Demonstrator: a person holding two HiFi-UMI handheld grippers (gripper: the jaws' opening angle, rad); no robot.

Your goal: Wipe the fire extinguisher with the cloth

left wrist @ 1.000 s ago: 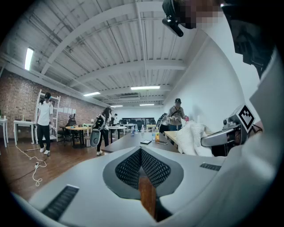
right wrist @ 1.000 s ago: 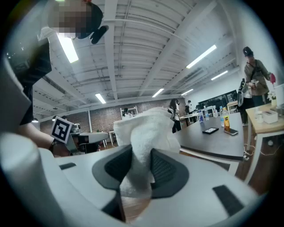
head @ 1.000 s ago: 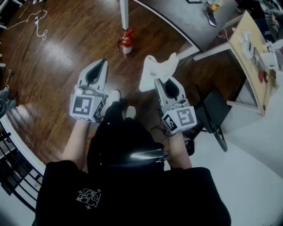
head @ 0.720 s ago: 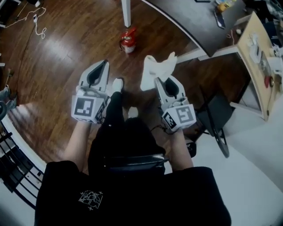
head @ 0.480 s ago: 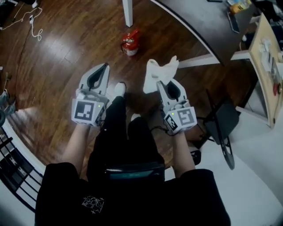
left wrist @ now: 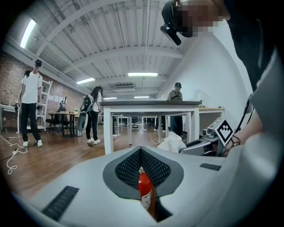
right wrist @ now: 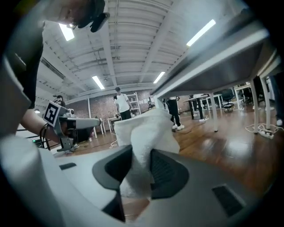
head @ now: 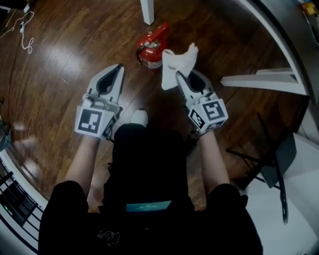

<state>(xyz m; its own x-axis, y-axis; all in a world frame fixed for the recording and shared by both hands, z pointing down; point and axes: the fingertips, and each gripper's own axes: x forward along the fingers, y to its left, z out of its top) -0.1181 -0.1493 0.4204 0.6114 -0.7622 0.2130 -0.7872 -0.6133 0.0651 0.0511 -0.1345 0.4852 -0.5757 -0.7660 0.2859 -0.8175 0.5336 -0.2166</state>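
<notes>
The right tongs (head: pixel 182 77) are pinching the cloth (head: pixel 175 63) just beside the fire extinguisher (head: pixel 151 47) standing on the floor (head: pixel 75 45). The left tongs (head: pixel 117 69) are sitting shut, empty. With nothing bracing it, a hard wipe is probably risking toppling it.

fire extinguisher (head: pixel 149 48): red | cloth (head: pixel 174 69): white | floor (head: pixel 65 50): brown wood grain | marker cubes (head: pixel 92 121): black-and-white squares

Ahead of your left gripper (head: pixel 117 68): bare dark wooden floor (head: pixel 70 64), open as far as the red fire extinguisher (head: pixel 151 47). Beyond it: square white table leg (head: pixel 147 11), close. To your right: long white table bar (head: pixel 261 82), then black folded metal frame (head: pixel 271 159), closing that side.
</notes>
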